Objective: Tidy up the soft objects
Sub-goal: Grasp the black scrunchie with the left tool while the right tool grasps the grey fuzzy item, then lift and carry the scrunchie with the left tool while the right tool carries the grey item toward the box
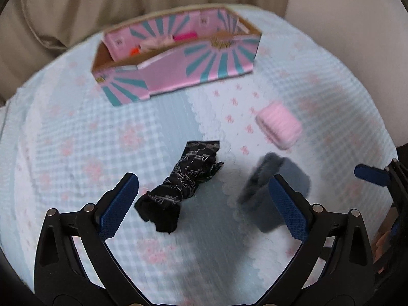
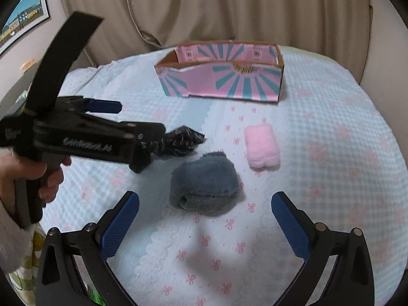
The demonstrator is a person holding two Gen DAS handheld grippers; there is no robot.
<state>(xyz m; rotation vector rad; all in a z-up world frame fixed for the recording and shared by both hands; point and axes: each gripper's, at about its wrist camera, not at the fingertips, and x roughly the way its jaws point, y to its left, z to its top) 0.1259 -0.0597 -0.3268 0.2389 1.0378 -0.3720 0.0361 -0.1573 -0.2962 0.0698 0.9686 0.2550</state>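
Left tool is spread wide right over the black printed cloth (long axis pointing toward the box at the bed's far edge). Right tool, also spread, faces the grey bundle mid-bed, so each has its own.

White lettering is seen on the side of the left gripper in the right wrist view, blurred, seemingly "GenRobot.AI". Pale script is printed in repeats across the black cloth, but it cannot be read. A gold emblem on the pink box is illegible too.
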